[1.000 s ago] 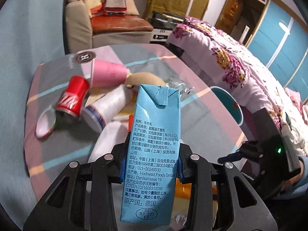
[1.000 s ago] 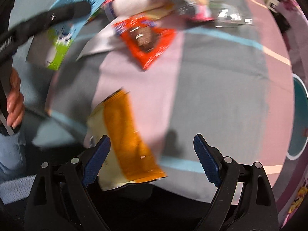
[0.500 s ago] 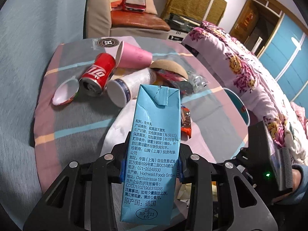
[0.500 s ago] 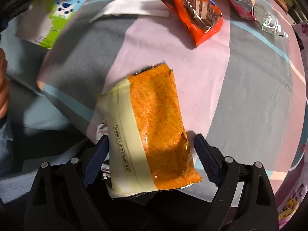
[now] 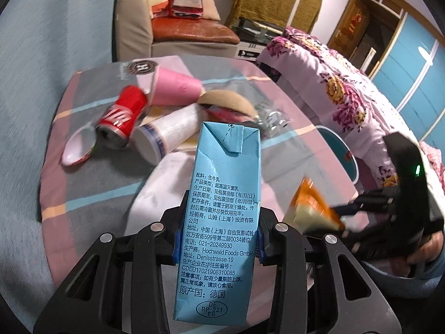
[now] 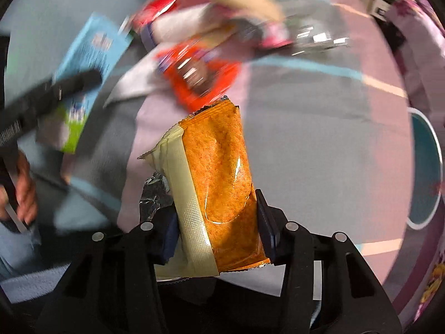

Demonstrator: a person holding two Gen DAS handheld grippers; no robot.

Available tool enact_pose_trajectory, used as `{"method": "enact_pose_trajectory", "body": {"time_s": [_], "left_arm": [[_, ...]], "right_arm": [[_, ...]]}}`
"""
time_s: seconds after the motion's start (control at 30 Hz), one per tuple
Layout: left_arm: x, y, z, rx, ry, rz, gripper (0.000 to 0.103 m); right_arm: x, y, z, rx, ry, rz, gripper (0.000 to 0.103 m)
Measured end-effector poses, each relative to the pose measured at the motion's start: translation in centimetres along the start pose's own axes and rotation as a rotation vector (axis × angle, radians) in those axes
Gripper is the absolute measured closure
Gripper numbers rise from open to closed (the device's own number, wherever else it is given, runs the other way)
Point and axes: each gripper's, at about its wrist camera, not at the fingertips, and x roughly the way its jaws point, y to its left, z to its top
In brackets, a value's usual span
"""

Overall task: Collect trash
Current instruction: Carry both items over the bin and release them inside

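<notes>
My left gripper is shut on a light blue milk carton and holds it upright above the table's near edge. My right gripper is shut on an orange and cream snack packet, lifted off the cloth; it also shows blurred in the left wrist view. On the table lie a red cola can, a pink cup, a white cup, a red-rimmed lid, a white napkin and an orange wrapper.
The round table wears a striped pink and grey cloth. A teal stool stands at its right side. A flowered bed lies to the right and an armchair behind the table.
My right gripper has closed on the orange snack packet and lifted it off the cloth. My left gripper has kept hold of the carton and shifted slightly.
</notes>
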Motion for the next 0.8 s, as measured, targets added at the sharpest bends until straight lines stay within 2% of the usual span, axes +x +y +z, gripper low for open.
{"method": "enact_pose_trajectory", "body": {"time_s": [0.27,0.57,0.8], "left_arm": [[3.1,-6.4,3.2,0.095,0.02,-0.034,0.065],[7.7,-14.8,7.0,0.212,0.059,-0.094,0.065],[13.0,-21.7,9.1,0.302,0.117,-0.141,0.065]], "right_arm": [[-6.7,-10.1,0.2,0.186,-0.164,-0.065,0.057],[-11.9,-20.7,-1.5,0.39,-0.32,-0.094,0.057],[-13.4,-27.2,-3.5,0.496,-0.361,-0.151,0.057]]}}
